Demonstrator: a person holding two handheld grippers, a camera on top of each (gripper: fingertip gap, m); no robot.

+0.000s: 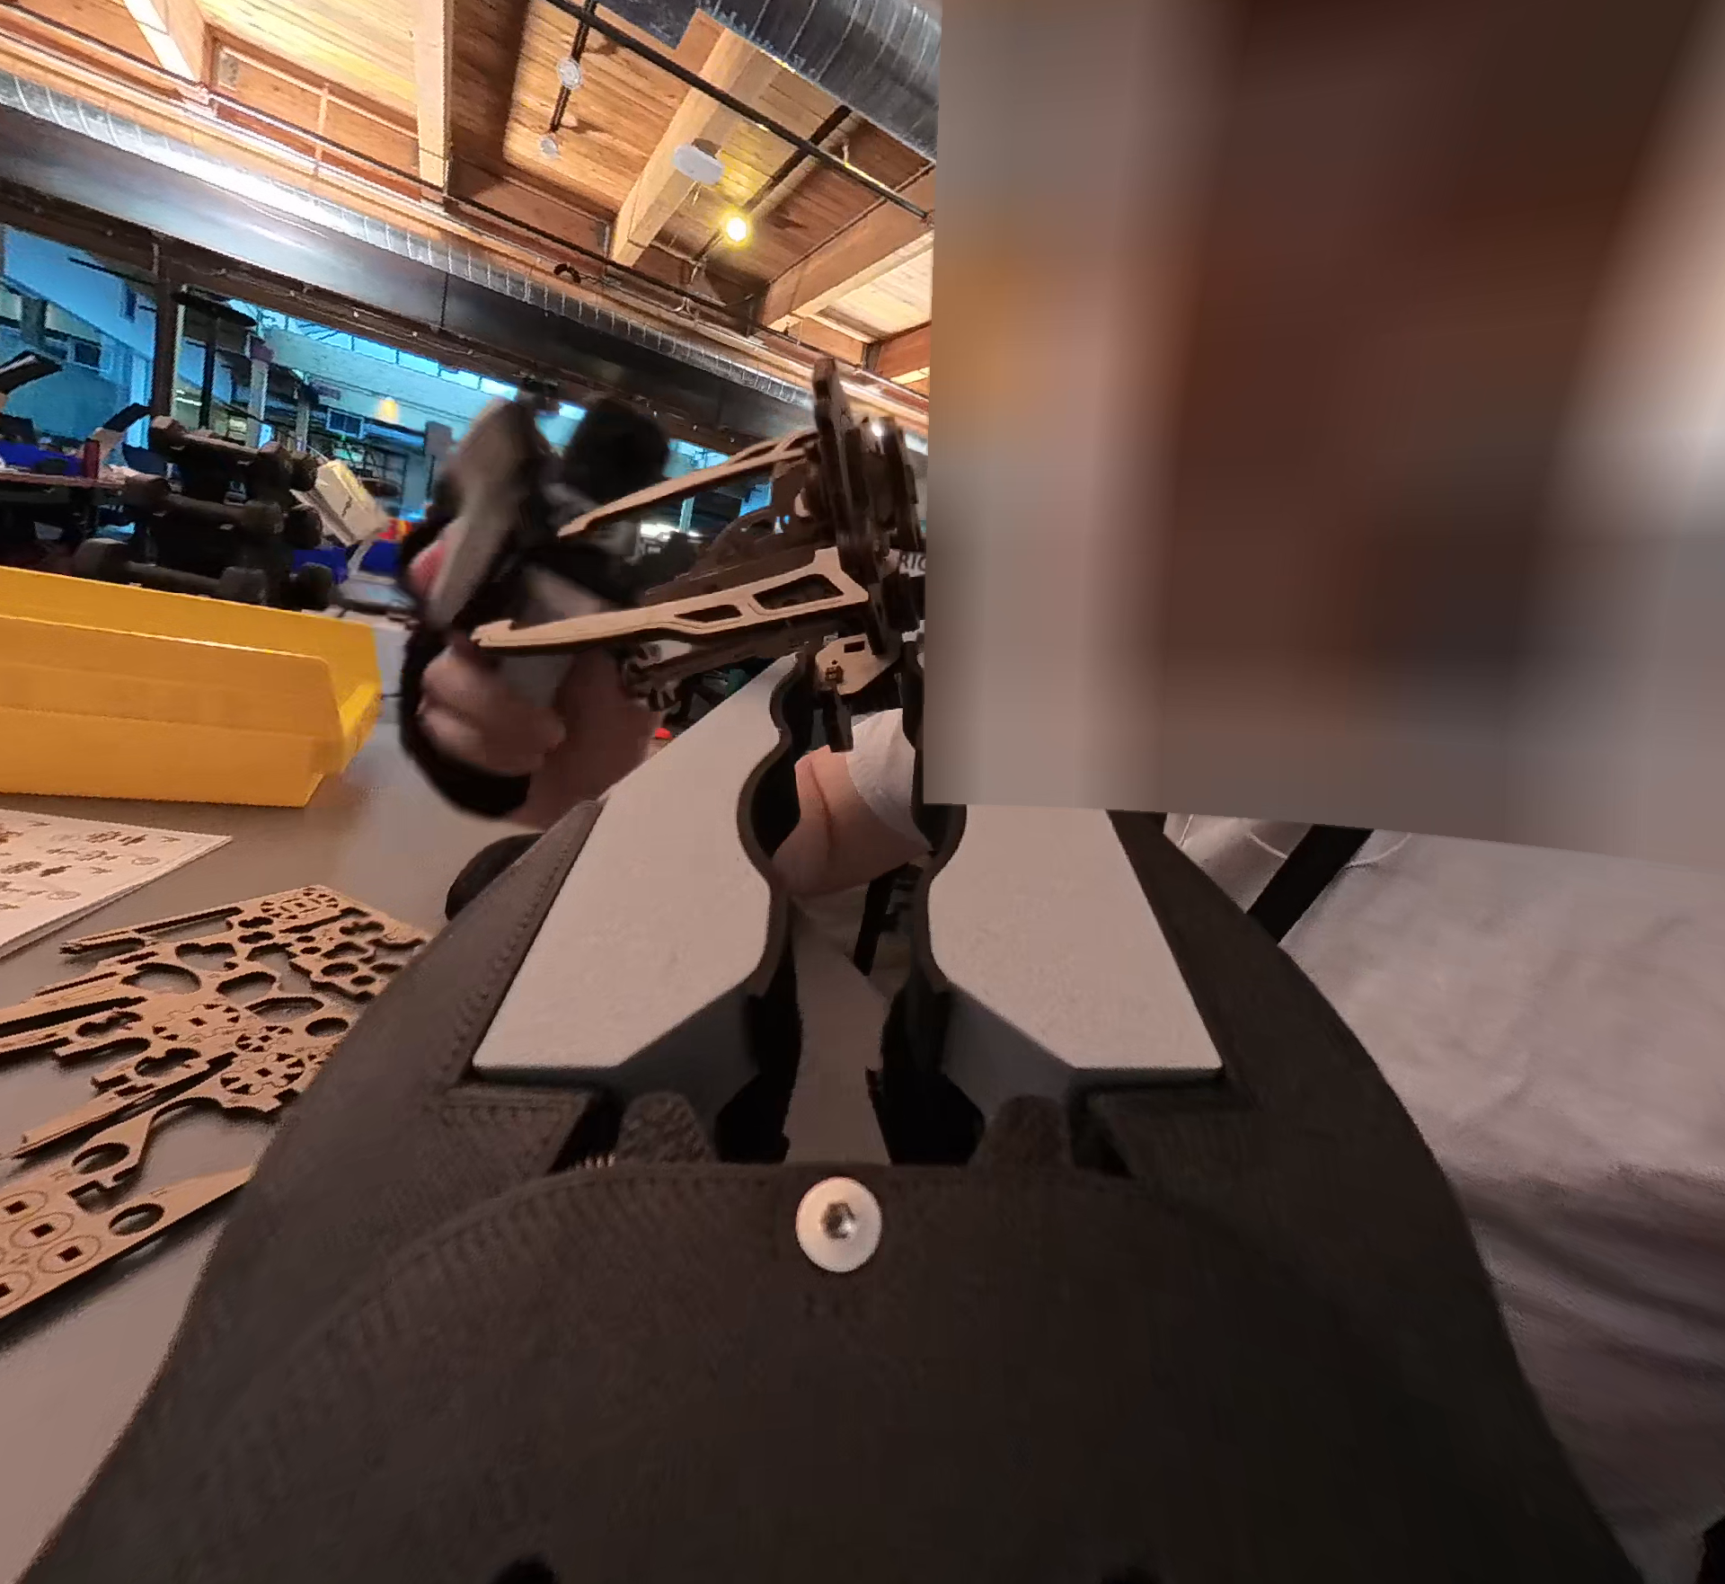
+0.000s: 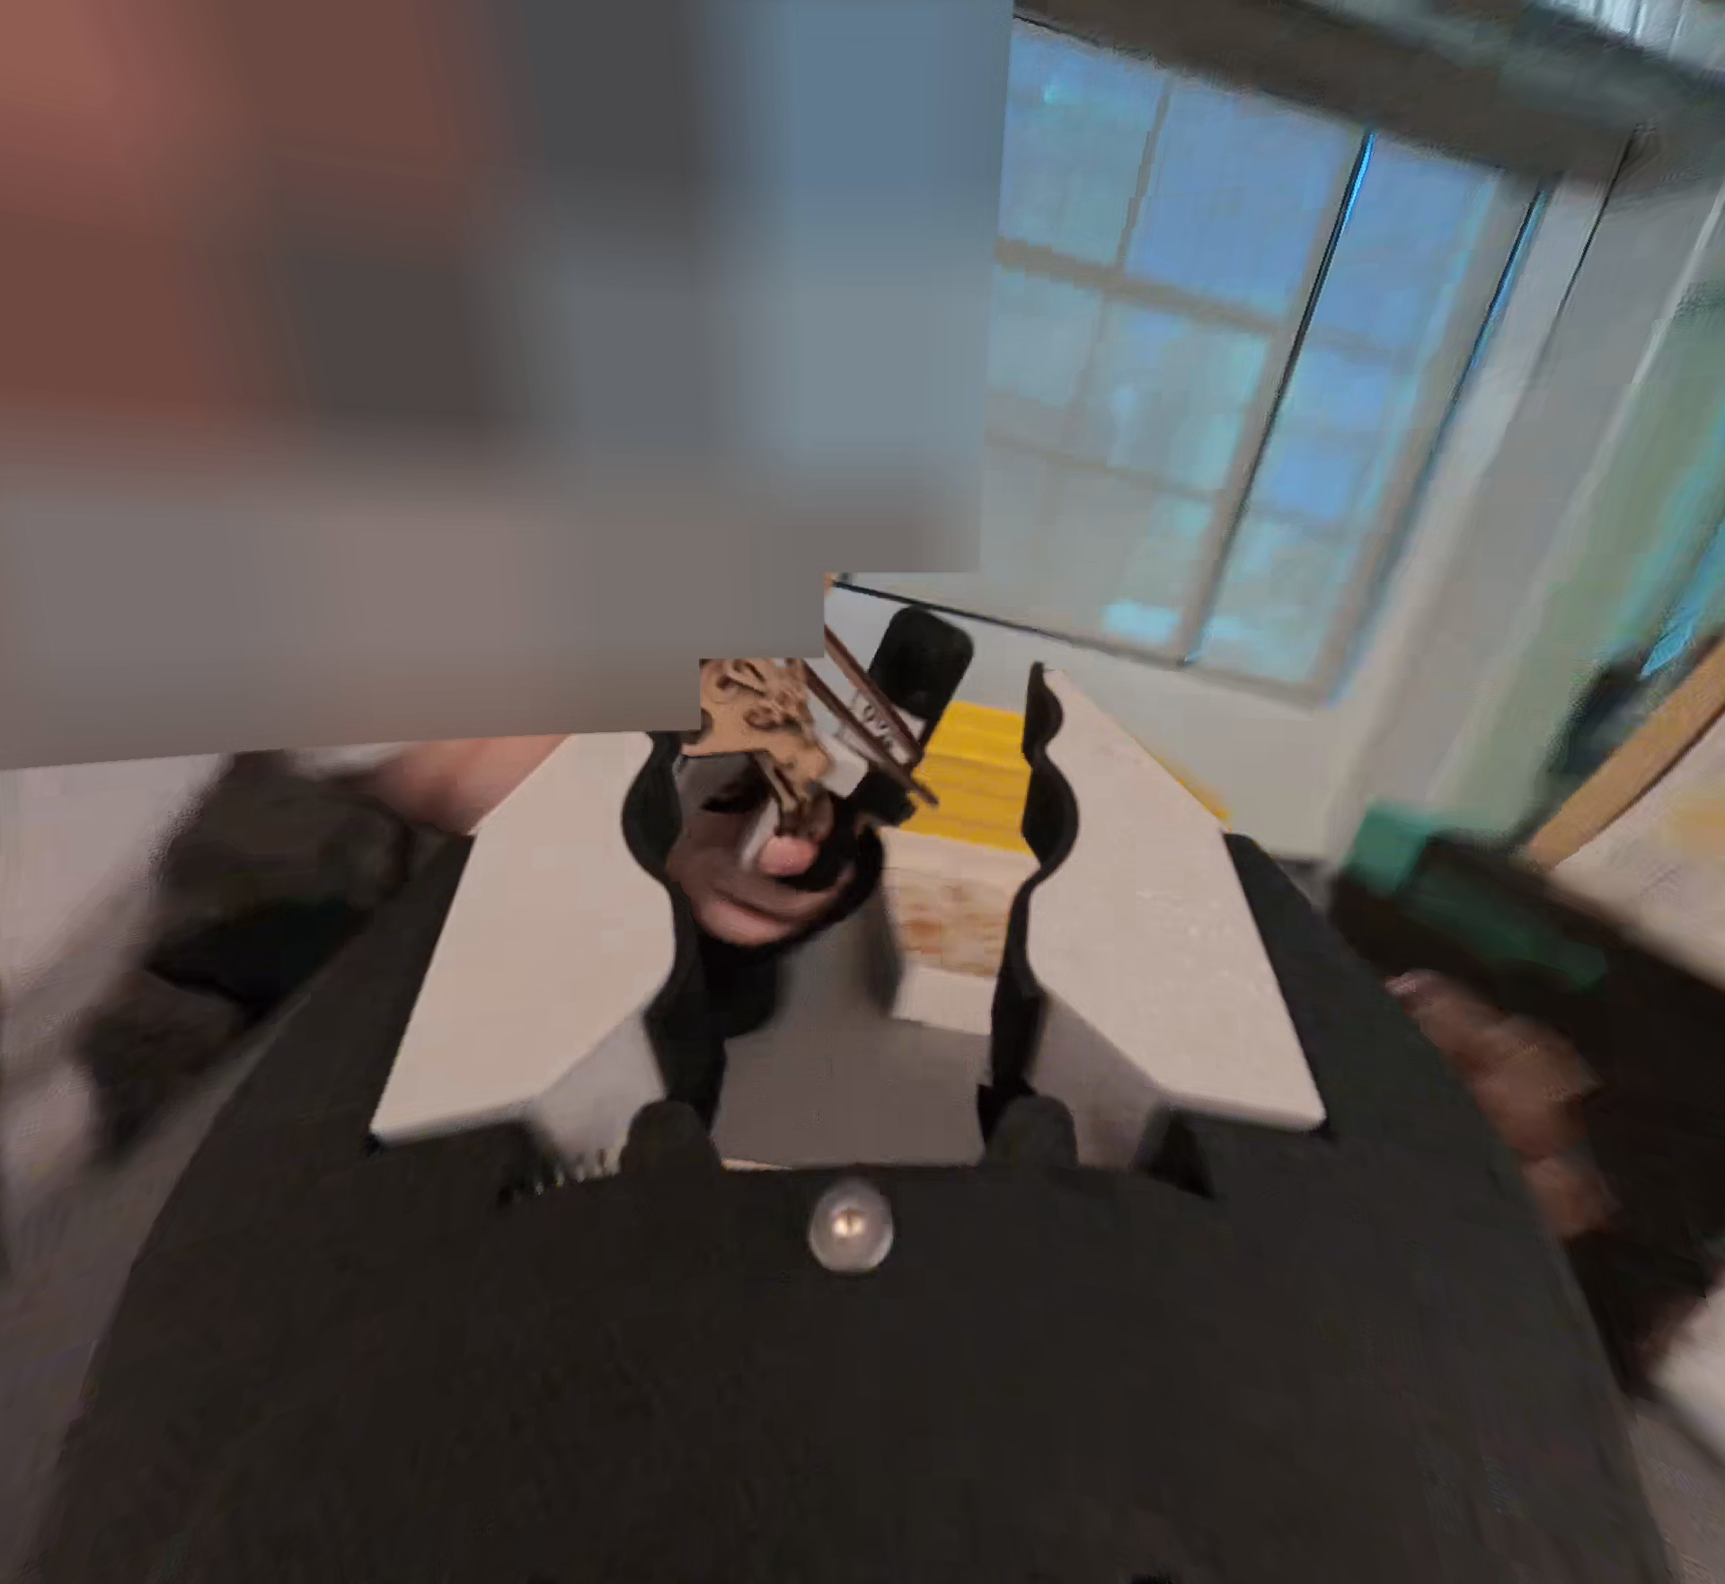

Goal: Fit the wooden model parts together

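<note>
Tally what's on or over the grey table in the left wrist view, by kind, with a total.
Part-built brown laser-cut wooden model, held up in the left gripper: 1
Flat brown punched-out wooden part sheets lying on the table: at least 2, overlapping, exact count unclear
Yellow plastic bin: 1
White printed instruction sheet: 1
Total: at least 5

Matt wooden model [image 1: 747, 596], glossy yellow plastic bin [image 1: 177, 690], paper sheet [image 1: 75, 867]
</note>
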